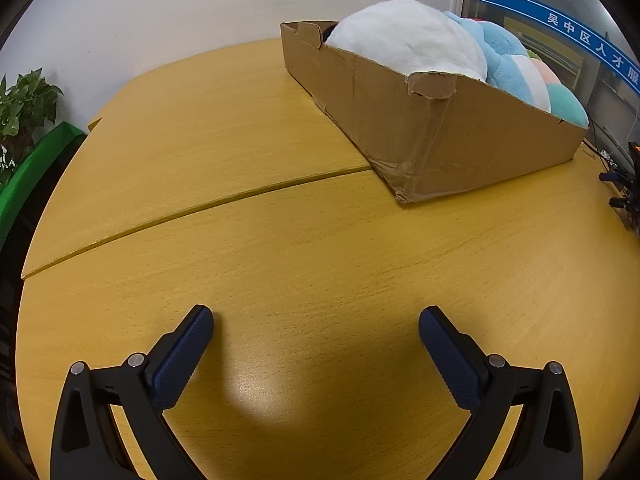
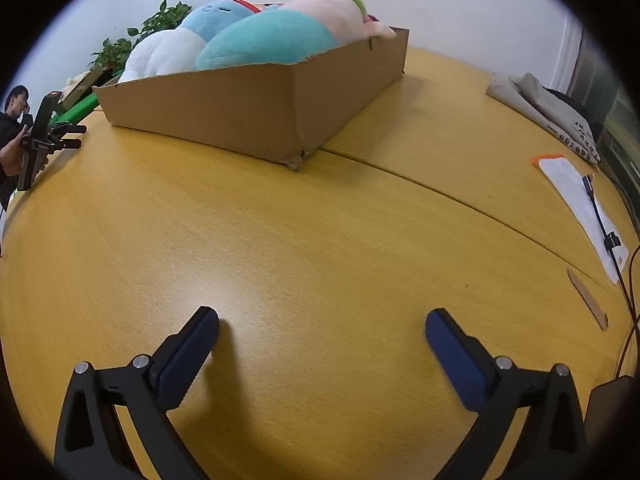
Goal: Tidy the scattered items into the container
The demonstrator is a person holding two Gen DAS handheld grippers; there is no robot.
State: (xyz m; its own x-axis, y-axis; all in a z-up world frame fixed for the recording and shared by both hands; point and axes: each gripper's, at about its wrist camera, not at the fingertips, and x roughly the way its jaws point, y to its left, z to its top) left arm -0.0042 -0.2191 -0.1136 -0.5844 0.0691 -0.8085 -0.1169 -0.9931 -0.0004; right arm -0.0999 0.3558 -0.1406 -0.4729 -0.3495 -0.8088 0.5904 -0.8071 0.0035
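Upper right of the left wrist view: cardboard box on the wooden table, heaped with plush toys. I judge them light, soft and squashy, not fragile; I would pinch a bulging fold, not the smooth dome. Left gripper has jaws wide apart, nothing between. Right gripper likewise spread and empty over bare tabletop. Only the right view shows a folded grey cloth, a white sheet with a cable at right edge, and a person far left. Only the left view shows the blue sign.
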